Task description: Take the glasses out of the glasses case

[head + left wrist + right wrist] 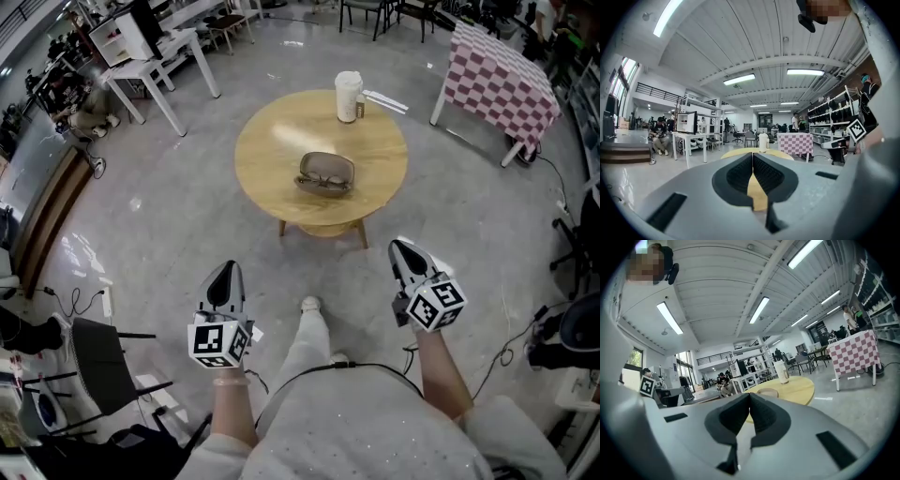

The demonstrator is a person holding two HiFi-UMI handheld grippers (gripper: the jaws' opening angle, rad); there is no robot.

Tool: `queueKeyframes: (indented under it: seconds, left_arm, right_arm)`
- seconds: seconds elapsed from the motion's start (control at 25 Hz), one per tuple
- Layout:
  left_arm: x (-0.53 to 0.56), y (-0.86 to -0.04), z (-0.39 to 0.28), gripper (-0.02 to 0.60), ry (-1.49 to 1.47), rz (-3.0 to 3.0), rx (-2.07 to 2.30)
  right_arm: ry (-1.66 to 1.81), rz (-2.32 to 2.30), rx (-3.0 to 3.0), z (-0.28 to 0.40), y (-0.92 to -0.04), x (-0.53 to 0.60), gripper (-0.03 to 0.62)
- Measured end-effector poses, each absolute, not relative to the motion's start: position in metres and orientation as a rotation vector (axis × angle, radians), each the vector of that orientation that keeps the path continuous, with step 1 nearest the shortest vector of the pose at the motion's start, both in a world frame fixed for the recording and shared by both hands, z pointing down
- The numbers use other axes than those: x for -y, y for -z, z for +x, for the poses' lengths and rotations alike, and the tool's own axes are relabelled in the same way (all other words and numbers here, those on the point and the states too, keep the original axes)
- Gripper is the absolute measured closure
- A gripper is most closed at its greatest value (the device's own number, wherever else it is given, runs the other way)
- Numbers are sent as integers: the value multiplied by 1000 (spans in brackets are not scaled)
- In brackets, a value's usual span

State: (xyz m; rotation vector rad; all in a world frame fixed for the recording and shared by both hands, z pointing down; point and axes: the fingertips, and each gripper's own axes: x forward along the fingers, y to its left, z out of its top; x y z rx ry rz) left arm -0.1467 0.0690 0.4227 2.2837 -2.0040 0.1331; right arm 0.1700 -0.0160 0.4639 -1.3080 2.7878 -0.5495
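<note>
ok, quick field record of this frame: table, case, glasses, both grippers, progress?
table: round wooden table, ahead of the person
glasses case: glasses case near the table's middle, looks open
glasses: glasses lying inside the case
other: white cup at the table's far edge
left gripper: left gripper jaws together, empty, short of the table
right gripper: right gripper jaws together, empty, short of the table
progress: glasses not yet taken out

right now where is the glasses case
In the head view the glasses case sits near the middle of the round wooden table, on the near side of the white cup.
</note>
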Motion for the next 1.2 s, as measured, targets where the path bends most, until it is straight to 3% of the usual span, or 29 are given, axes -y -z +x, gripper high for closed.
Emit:
queueKeyframes:
  seconds: [1.2]
  left_arm:
    - [168,-453,-161,577,-138,2467,1658]
  right_arm:
    - [641,-1410,-2891,97,-495,163,586]
